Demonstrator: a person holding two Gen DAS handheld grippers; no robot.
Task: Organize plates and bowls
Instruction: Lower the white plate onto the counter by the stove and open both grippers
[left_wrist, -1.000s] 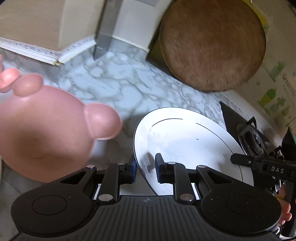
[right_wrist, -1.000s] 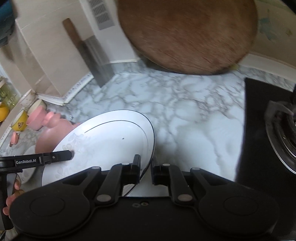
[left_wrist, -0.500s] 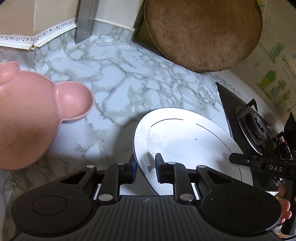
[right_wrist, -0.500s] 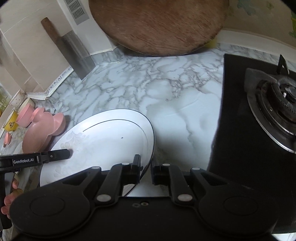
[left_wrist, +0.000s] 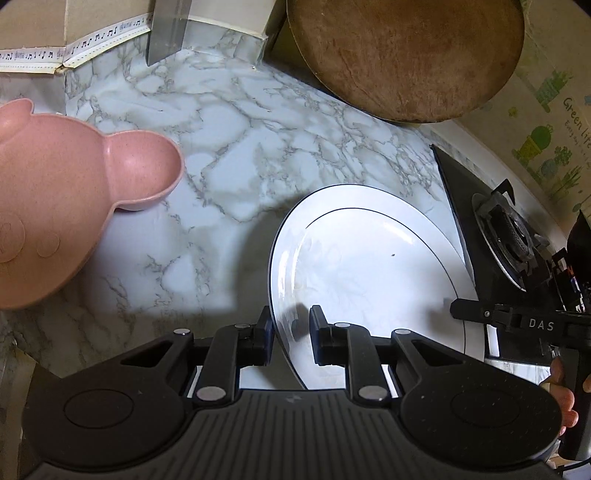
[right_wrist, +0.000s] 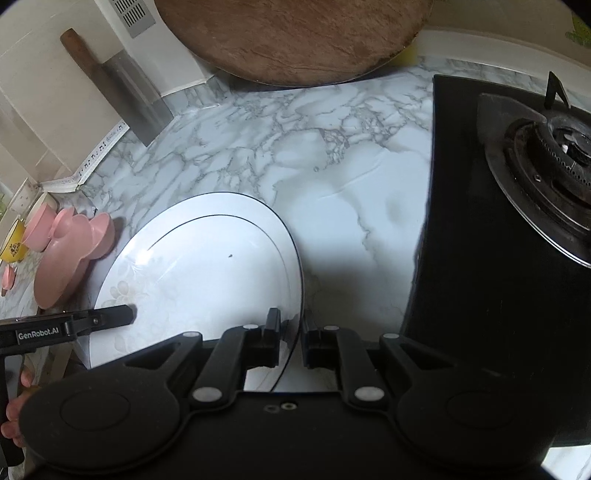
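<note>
A large white plate (left_wrist: 369, 266) with a thin dark line around its rim is held above the marbled tabletop (left_wrist: 236, 122) by both hand-held grippers. The left hand-held gripper (left_wrist: 289, 334) is closed on the plate's left edge, one finger under the rim and one over it. The right hand-held gripper (right_wrist: 291, 338) is clamped on the opposite edge, its jaws drawn nearly together with the thin rim pinched between them. In each wrist view the other hand-held gripper is seen reaching in from the side, with part of a hand (left_wrist: 565, 402) wrapped around its handle.

A pink bear-shaped bowl (left_wrist: 62, 206) with round ears is seen on the tabletop to the left of the plate, close to it but apart. Further left, in the right wrist view, a second pink bowl (right_wrist: 38, 225) and a yellow cup (right_wrist: 13, 245) are found. A round wooden cutting board (left_wrist: 406, 55) is leaned against the wall at the back, and a cleaver (right_wrist: 122, 92) is propped beside it. A black gas stove (right_wrist: 517, 221) is set to the right of the plate.
</note>
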